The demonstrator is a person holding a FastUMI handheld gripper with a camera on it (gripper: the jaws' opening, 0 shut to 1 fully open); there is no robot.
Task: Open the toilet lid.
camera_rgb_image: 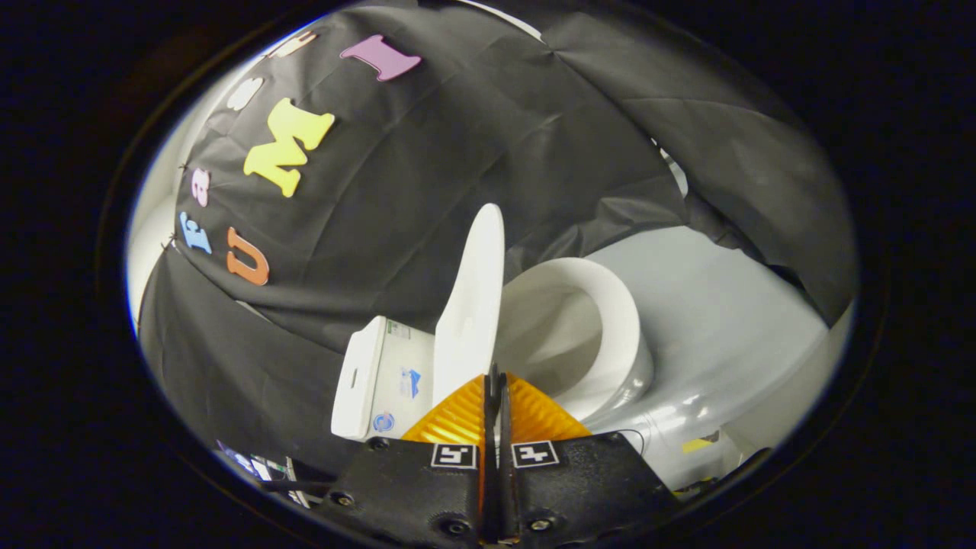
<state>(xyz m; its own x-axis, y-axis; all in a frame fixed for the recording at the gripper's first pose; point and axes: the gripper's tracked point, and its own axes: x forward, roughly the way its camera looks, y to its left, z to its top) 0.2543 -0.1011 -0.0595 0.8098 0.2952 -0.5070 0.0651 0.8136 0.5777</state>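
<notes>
Pinching together with nothing between them, my claw (494, 385) has its fingers closed just short of the toilet lid (474, 301), which stands raised and nearly upright. Beyond it lie the open bowl (610, 320) and the tank (381, 381), on a pale floor (732, 305).

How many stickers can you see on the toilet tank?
3 on the tank: one near its top by the raised lid, one mid-side, one low, beside the closed fingers. The lid may hide more.
</notes>
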